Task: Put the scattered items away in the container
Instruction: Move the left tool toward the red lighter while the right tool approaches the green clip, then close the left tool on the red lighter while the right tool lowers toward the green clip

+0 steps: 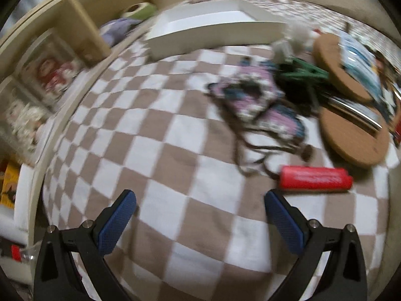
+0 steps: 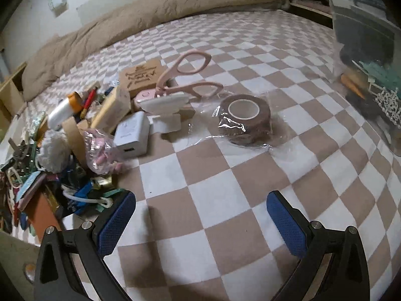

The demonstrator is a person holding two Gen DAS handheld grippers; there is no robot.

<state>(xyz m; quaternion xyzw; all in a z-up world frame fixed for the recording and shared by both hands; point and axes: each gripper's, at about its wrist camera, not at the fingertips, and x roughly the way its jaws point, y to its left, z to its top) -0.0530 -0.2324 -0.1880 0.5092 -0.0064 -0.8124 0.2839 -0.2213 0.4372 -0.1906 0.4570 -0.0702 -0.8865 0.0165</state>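
Observation:
My left gripper is open and empty above the checkered bedspread. A red lighter lies just beyond its right finger. Farther off lie a patterned pouch with cords, green clips and cork coasters. A white box stands at the back. My right gripper is open and empty. Ahead of it sits a brown tape roll in plastic wrap, with pink scissors and a white charger beside a pile of small items at the left.
A clear plastic container holding several things stands at the right edge of the right wrist view. A beige blanket runs along the far side of the bed. A wooden shelf with toys borders the bed at the left.

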